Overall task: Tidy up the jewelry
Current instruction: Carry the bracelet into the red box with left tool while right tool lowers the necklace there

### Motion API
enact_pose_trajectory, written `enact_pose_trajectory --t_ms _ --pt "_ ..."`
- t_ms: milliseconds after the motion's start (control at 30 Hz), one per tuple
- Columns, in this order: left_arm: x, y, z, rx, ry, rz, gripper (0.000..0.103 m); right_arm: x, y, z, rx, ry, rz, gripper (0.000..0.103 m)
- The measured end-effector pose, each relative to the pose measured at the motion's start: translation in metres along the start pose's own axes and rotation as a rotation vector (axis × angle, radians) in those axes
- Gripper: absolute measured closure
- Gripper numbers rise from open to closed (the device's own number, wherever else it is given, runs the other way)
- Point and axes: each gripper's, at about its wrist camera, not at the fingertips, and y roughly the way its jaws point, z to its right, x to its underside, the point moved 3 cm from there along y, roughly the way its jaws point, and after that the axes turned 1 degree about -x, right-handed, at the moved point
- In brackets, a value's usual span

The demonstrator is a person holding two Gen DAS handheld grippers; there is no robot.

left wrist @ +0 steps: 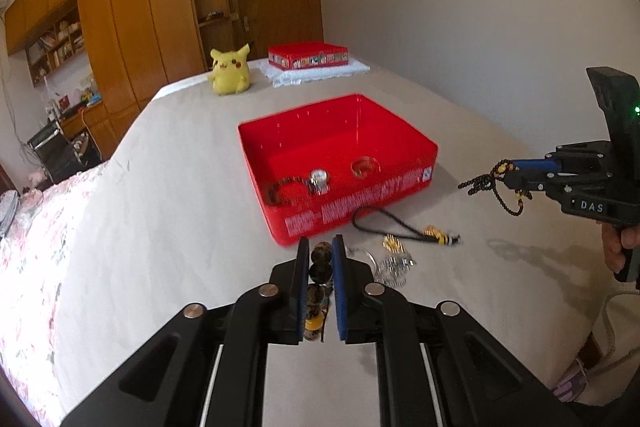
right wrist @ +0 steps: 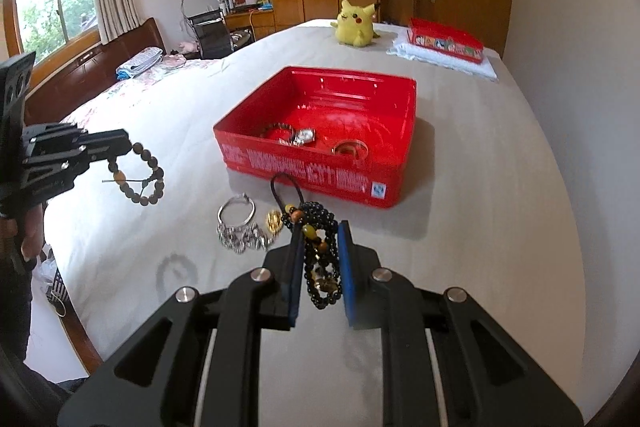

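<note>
An open red box sits on the bed and holds a watch, a dark bead bracelet and a clear bangle. My left gripper is shut on a brown bead bracelet, which hangs in a loop above the bed, left of the box. My right gripper is shut on a bunched black bead necklace with amber beads, held in the air in front of the box. In front of the box, on the sheet, are a silver bracelet, a gold pendant and a black cord charm.
A yellow plush toy and the red lid on a folded white towel sit at the bed's far end. A wall runs along the right. The bed's left edge drops off beside a person's hand.
</note>
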Motion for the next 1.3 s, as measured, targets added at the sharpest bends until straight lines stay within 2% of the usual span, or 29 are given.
enact_pose_trajectory --t_ms 367,833,1300 --pt "-0.049 0.019 -0.007 0.011 0.04 0.029 0.092 -0.044 0.005 0.005 -0.006 -0.035 0.033 0.088" --pt "-0.083 0.047 -0.004 0.003 0.079 0.032 0.092 -0.085 0.028 0.013 -0.031 -0.04 0.026 0.088" --pt "-0.111 0.103 -0.013 -0.008 0.104 -0.024 0.092 -0.121 0.086 0.025 -0.036 -0.038 -0.025 0.088"
